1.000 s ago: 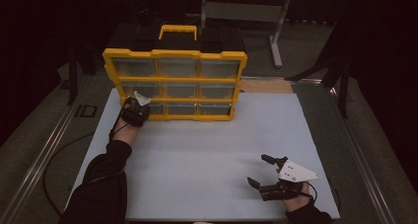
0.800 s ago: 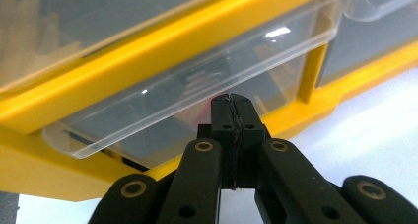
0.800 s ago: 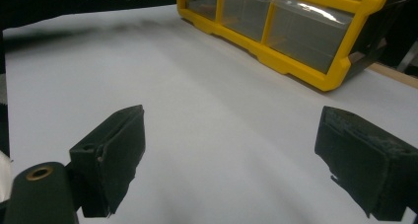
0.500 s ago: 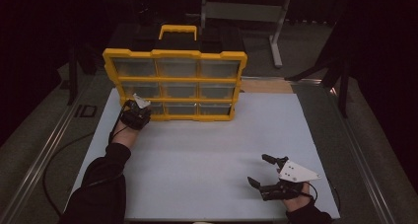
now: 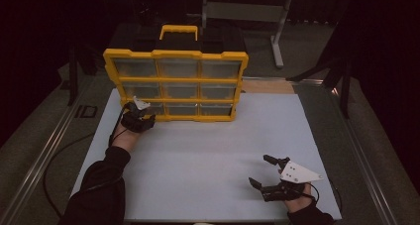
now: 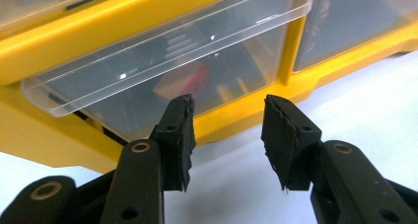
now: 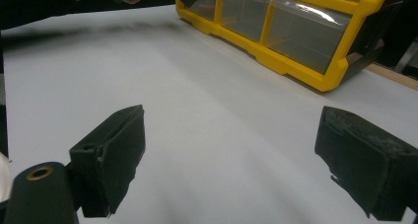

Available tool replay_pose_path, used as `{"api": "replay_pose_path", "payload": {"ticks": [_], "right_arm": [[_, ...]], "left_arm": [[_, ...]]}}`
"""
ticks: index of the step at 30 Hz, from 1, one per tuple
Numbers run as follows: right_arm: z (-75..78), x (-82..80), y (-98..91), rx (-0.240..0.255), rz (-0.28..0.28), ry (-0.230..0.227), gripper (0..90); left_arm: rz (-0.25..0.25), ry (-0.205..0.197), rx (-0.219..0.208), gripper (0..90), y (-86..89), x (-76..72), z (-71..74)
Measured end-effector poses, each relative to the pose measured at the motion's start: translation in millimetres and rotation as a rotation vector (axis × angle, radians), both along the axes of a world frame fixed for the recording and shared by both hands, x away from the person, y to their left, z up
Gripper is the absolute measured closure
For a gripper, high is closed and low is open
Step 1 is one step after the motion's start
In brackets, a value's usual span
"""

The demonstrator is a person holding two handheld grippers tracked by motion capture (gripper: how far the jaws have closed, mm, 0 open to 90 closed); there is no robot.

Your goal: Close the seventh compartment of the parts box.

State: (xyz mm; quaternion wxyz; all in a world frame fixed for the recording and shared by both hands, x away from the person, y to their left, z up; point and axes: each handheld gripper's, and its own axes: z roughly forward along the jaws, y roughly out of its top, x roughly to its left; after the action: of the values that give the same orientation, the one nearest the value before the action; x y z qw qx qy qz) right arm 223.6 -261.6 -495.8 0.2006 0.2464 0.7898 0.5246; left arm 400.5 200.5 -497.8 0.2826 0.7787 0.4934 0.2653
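A yellow organizer (image 5: 176, 80) with clear drawers stands upright at the back of the white board. My left gripper (image 5: 140, 112) is at its bottom left drawer (image 5: 143, 107). In the left gripper view the clear drawer (image 6: 187, 61) juts a little out of the yellow frame (image 6: 59, 51), with something red and dark inside. My left gripper (image 6: 229, 110) has just been opening and holds nothing; its pads sit just short of the drawer front. Near the front right of the board my right gripper (image 5: 258, 169) rests wide open and empty. In its own view my right gripper (image 7: 231, 135) faces the organizer (image 7: 347, 51).
A black toolbox with a yellow handle (image 5: 179, 31) sits behind the organizer. The white board (image 5: 208, 150) spreads between the two hands. A metal stand leg (image 5: 277, 41) is at the back right, and a cable (image 5: 54, 170) trails off the board's left side.
The left hand has eased back a touch from the bottom left drawer. The right gripper has stayed where it was.
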Motion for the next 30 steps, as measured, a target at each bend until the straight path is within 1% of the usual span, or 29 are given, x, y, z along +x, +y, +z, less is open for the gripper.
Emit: {"api": "replay_pose_path", "payload": {"ticks": [2,4,9,10,12,14,19,24,26,28,30], "right_arm": [[0.0,0.1,0.1,0.0,0.0,0.0,11.8],[0.2,-0.3,0.4,-0.001,-0.002,0.0,11.8],[0.1,-0.4,0.4,-0.001,-0.003,0.001,11.8],[0.1,-0.3,0.3,0.0,-0.002,0.0,11.8],[-0.1,0.1,0.3,-0.002,-0.001,-0.001,11.8],[-0.1,0.1,0.6,-0.005,-0.001,-0.002,11.8],[0.1,-0.1,0.3,-0.001,-0.002,0.001,11.8],[0.2,-0.3,0.4,-0.002,-0.002,0.0,11.8],[0.2,-0.4,0.4,-0.001,-0.003,0.001,11.8],[0.0,-0.1,0.3,-0.001,-0.003,0.001,11.8],[0.0,0.1,0.4,-0.003,-0.001,-0.001,11.8]], "left_arm": [[0.01,-0.003,-0.006,50.4,0.1,-0.1,1.2],[0.011,0.008,-0.005,45.3,-0.3,0.4,1.6],[0.022,0.013,-0.005,31.4,-2.4,-0.3,2.1],[0.015,0.014,-0.002,31.4,-2.9,-0.6,2.4],[0.014,0.014,0.003,28.1,-3.7,-0.9,2.5],[0.014,0.016,-0.004,26.9,-4.0,-1.3,2.8],[-0.001,0.041,-0.004,16.1,-5.0,-1.2,2.8],[-0.011,0.059,-0.046,5.3,-4.0,-0.7,5.0],[-0.015,0.054,-0.047,4.1,-4.3,-1.1,5.9],[-0.025,0.054,-0.044,0.8,-4.9,-1.3,6.1],[-0.016,0.046,-0.049,0.0,-4.9,-1.8,6.5]]}}
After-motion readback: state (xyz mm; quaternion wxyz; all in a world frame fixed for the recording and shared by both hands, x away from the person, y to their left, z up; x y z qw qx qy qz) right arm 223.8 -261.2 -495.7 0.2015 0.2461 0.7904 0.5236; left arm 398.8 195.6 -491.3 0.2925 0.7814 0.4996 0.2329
